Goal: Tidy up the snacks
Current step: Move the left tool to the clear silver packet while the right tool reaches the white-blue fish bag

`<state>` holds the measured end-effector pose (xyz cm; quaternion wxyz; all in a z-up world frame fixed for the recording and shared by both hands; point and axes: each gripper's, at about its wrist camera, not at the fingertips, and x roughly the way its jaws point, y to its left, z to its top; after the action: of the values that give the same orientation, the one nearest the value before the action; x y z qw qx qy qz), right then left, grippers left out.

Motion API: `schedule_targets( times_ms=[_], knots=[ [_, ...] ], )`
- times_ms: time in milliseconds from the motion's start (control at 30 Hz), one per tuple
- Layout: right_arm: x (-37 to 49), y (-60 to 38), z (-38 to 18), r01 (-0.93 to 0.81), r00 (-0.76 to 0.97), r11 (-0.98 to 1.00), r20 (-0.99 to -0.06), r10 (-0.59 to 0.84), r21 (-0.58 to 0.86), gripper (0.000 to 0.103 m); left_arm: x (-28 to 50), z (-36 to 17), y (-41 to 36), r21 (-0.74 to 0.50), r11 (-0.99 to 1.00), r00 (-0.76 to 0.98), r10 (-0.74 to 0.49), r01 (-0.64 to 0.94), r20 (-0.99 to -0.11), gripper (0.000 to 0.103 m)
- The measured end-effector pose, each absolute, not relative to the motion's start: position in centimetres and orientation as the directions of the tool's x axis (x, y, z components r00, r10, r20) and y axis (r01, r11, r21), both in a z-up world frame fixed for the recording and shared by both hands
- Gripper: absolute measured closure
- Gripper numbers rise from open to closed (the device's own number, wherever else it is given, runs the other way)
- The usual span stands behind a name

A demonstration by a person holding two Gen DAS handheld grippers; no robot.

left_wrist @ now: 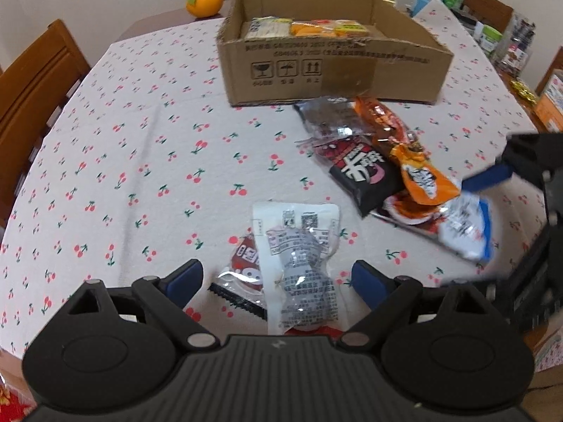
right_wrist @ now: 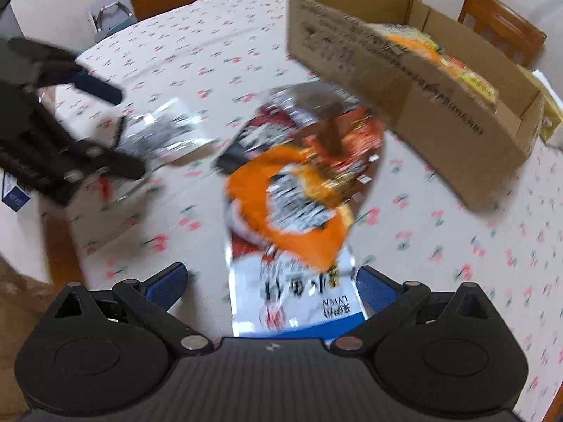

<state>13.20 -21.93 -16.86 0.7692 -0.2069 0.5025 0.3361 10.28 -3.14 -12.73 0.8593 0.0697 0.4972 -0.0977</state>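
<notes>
Left gripper (left_wrist: 276, 283): jaws apart, straddling a white pouch (left_wrist: 299, 267) of small unreadable print on the worktop (left_wrist: 140, 176). Right gripper (right_wrist: 272, 288): jaws apart around a white-blue packet (right_wrist: 292, 302) reading "LVIEN". Box (left_wrist: 334, 70) bears handling symbols and holds snacks (left_wrist: 309, 30).

A cardboard box (left_wrist: 334, 66) stands at the far side of the surface (left_wrist: 123, 161), snack packs (left_wrist: 306, 28) inside it; a heap of packets (left_wrist: 387, 168) lies just in front of it, to the right; two overlapping packets (left_wrist: 299, 263) lie nearer, left of the heap; an orange (left_wrist: 204, 0) sits behind the box, to its left.
</notes>
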Motion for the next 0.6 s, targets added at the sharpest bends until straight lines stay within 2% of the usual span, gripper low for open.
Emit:
schedule_targets(
  times_ms=[33,167,500,533,567,600],
  knots=[
    [12.5,-21.7,-16.7,-0.726,0.262,0.687,-0.913,0.313,0.027,0.000,10.2,-12.7,-3.2,0.023,0.970,0.491,-0.101,0.241,-0.865,0.013],
    [11.1,-21.0,-16.7,-0.701,0.297,0.713,-0.909,0.291,-0.001,0.000,10.0,-12.9,-3.9,0.042,0.965,0.499,-0.096,0.258,-0.861,0.028],
    [11.1,-20.9,-16.7,-0.643,0.339,0.766,-0.900,0.275,-0.008,0.000,9.3,-13.3,-5.5,0.096,0.952,0.518,-0.072,0.289,-0.853,0.031],
    [11.1,-20.8,-16.7,-0.641,0.342,0.767,-0.899,0.275,-0.009,0.000,9.2,-13.5,-5.5,0.087,0.951,0.509,-0.080,0.295,-0.857,0.034],
    [11.1,-20.9,-16.7,-0.639,0.345,0.769,-0.897,0.276,-0.009,0.000,9.2,-13.6,-5.4,0.079,0.951,0.499,-0.085,0.299,-0.862,0.042],
    [11.1,-20.9,-16.8,-0.637,0.348,0.771,-0.895,0.277,-0.010,0.000,9.2,-13.7,-5.3,0.081,0.951,0.496,-0.082,0.298,-0.864,0.044]
  ],
)
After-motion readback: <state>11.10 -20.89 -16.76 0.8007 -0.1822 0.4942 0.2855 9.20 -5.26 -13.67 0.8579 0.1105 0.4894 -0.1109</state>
